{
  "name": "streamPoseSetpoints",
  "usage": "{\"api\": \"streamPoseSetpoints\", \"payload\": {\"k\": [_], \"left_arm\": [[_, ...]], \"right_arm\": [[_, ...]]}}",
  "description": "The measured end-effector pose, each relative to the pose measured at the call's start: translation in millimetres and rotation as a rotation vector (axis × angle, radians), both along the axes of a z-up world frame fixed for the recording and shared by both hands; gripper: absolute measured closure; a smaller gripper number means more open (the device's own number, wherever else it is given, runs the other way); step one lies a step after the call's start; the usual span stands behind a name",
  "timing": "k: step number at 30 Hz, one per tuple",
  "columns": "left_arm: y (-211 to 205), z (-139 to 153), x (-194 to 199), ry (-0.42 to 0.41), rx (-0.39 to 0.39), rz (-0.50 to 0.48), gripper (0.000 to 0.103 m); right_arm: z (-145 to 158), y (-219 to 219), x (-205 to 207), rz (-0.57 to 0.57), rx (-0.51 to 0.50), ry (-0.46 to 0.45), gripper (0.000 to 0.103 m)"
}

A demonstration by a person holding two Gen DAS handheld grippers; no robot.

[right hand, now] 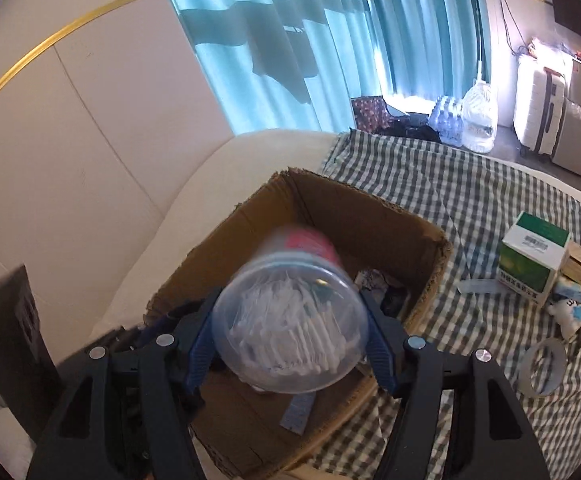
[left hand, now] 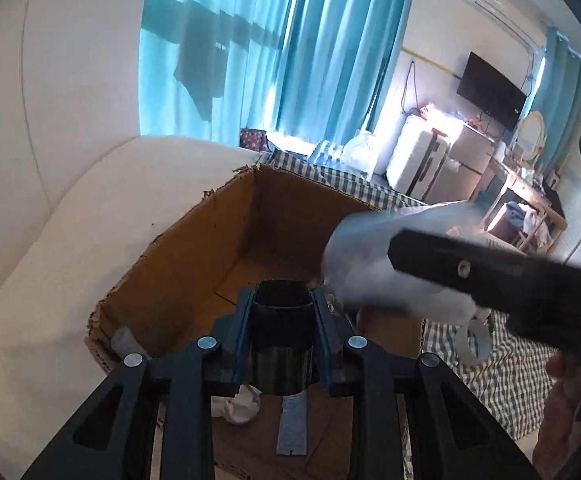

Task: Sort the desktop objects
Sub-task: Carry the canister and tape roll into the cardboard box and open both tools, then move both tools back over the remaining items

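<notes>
Two grippers hang over one open cardboard box point(right hand: 374, 216), which sits on a green-and-white checked cloth point(right hand: 462, 184) beside a cream cushion point(right hand: 194, 184). Turquoise curtains point(right hand: 290, 40) fill the wall behind.

Inside the box, on its brown floor, lie a crumpled white paper point(left hand: 239, 406) and a flat grey-blue strip point(left hand: 293, 424); some darker printed items sit in the far corner, too small to name.

Next in size is the clear plastic tub point(right hand: 290, 320), packed with white cotton swabs and carrying a red label at its far end. It lies between the blue pads of the right gripper point(right hand: 290, 338), its round clear end facing the camera, and it hangs above the box interior. Both pads sit against its sides (whether they press or merely touch, I cannot tell). From the left wrist view the same tub shows as a pale blur behind the right gripper's dark finger.

Smaller still, a black ribbed cylinder point(left hand: 282, 336) stands clamped between the blue pads of the left gripper point(left hand: 282, 320), upright and open at the top, above the near wall of the box.

Out on the cloth, well apart from the box, rest a green-and-white carton point(right hand: 534, 256), a roll of clear tape point(right hand: 542, 368) and a small white plush toy point(right hand: 566, 316).
</notes>
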State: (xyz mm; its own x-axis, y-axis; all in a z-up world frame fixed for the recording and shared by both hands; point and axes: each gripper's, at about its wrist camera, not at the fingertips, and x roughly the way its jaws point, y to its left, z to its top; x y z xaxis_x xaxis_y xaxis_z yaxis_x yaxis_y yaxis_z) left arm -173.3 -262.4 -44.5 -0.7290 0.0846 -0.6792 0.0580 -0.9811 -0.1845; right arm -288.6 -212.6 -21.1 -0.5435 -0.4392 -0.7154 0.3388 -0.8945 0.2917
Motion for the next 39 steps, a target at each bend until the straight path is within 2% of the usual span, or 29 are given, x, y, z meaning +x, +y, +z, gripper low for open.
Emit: {"api": "streamPoseSetpoints", "payload": {"k": [1,2,3,4,5,9,12,15,21,29,33,37,39], "left_arm": [[0,-2,-2,-0.008,-0.003,0.002,0.072],[-1,-4,-5,-0.011,-0.012,0.008,0.059],[0,-5,-7,-0.014,-0.019,0.014,0.046],[1,-5,-9,-0.018,-0.026,0.026,0.019],[2,-5,-9,-0.021,-0.041,0.052,0.007],[10,-1,-8,-0.038,-0.11,0.106,0.006],[29,6,0,-0.028,-0.1,0.081,0.006],[59,15,7,-0.009,-0.09,0.033,0.005],[148,15,16,0.001,0.005,-0.165,0.003],[276,-30,24,-0.052,-0.055,-0.363,0.002],[313,-61,14,-0.112,-0.094,-0.389,0.002],[339,-90,1,-0.158,-0.094,-0.429,0.002],[347,-104,-9,-0.175,-0.097,-0.427,0.002]], "right_arm": [[3,-1,-2,0.001,-0.012,0.012,0.026],[7,2,-2,-0.003,-0.028,0.024,0.013],[13,6,-2,-0.011,-0.054,0.039,0.012],[19,13,-1,-0.021,-0.083,0.057,0.012],[25,21,0,-0.039,-0.111,0.077,0.011],[42,63,11,-0.136,-0.151,0.144,0.011],[45,107,30,-0.229,-0.111,0.21,0.011],[37,160,54,-0.334,-0.055,0.243,0.01],[10,264,100,-0.546,-0.026,0.188,0.01],[-28,350,137,-0.689,0.007,0.161,0.005],[-59,379,143,-0.74,-0.001,0.121,0.004],[-83,402,149,-0.806,-0.085,0.102,0.004],[-92,408,145,-0.811,-0.09,0.081,0.004]]}}
